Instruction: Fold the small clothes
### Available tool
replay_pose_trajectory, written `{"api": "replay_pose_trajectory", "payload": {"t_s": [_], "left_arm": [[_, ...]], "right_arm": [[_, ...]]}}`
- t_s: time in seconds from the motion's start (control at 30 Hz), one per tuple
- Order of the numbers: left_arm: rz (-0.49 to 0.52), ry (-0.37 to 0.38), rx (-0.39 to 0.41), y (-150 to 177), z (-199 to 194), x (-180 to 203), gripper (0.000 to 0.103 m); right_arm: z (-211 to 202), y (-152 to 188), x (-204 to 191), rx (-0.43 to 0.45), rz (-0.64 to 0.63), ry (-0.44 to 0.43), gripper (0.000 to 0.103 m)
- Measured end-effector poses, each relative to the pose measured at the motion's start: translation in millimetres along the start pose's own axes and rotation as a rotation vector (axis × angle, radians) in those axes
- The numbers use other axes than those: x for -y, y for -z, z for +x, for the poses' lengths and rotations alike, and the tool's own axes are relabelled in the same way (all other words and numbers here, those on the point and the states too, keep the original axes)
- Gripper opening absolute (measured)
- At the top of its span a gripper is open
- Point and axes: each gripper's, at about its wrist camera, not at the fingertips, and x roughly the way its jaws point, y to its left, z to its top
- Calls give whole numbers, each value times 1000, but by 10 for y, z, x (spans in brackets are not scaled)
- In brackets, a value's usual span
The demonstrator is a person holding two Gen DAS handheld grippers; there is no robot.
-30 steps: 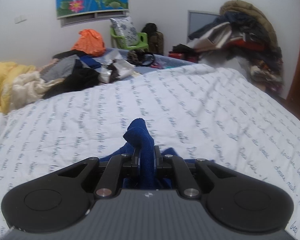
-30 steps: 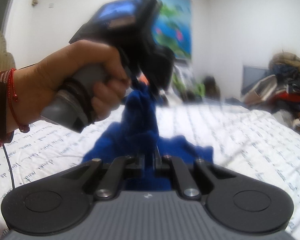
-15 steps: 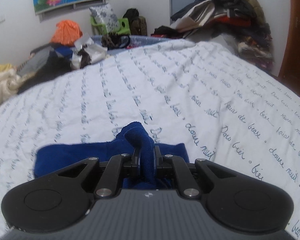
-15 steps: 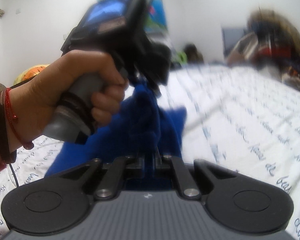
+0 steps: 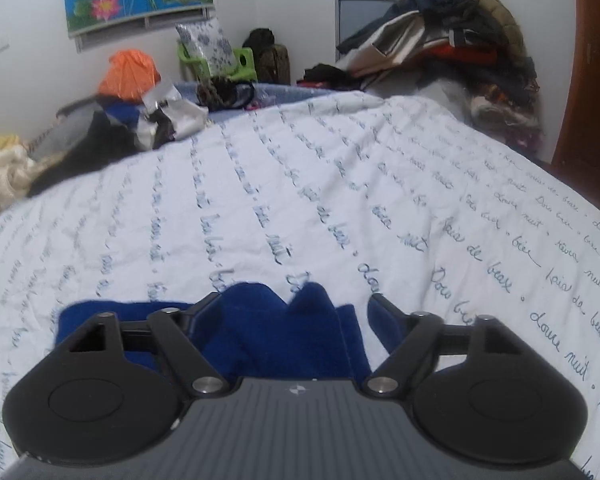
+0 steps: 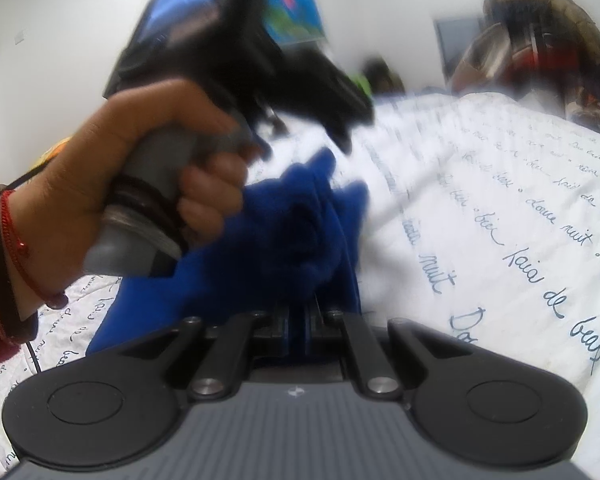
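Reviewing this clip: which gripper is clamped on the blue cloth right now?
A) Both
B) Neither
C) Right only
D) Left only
C. In the right wrist view the right gripper has its jaws pinched on the blue cloth, while in the left wrist view the left gripper has its jaws opening, spread wide with the cloth lying loose between them on the bedsheet.

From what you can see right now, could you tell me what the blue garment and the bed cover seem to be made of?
The blue garment looks like soft fleece or terry: a matte, fuzzy nap and thick rounded folds, though the exact fibre is unclear. The bed cover looks like thin woven cotton or a blend: white, matte, finely creased, printed with rows of script.
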Motion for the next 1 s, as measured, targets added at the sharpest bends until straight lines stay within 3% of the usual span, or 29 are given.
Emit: {"api": "replay_pose_trajectory", "payload": {"t_s": [0.17,0.27,0.37,0.53,0.57,0.63,0.67,0.83,0.9,0.97,1.0], "left_arm": [[17,-59,29,6,-154,-136,92],[28,-109,40,95,-271,-283,93],[2,-148,49,276,-438,-512,97],[-34,-241,35,730,-694,-834,99],[-44,-247,21,815,-731,-887,99],[-78,-247,2,980,-814,-983,99],[-93,-240,-5,1053,-856,-1020,99],[-116,-242,-19,1270,-963,-1068,99],[-112,-250,-29,1300,-951,-1067,99],[-110,-252,-36,1306,-954,-1071,99],[-112,-250,-36,1305,-968,-1080,99]], "right_arm": [[15,-13,32,-7,17,-9,7],[35,-38,86,-18,40,-24,7],[43,-59,144,-25,65,-51,7],[115,-125,219,-62,92,-106,16],[121,-138,229,-68,96,-111,26],[113,-148,249,-70,105,-117,66],[94,-148,250,-58,104,-122,68],[117,-216,266,-59,101,-132,61],[176,-227,296,-79,121,-129,33],[227,-227,342,-113,150,-106,11],[220,-221,369,-118,171,-105,9]]}}
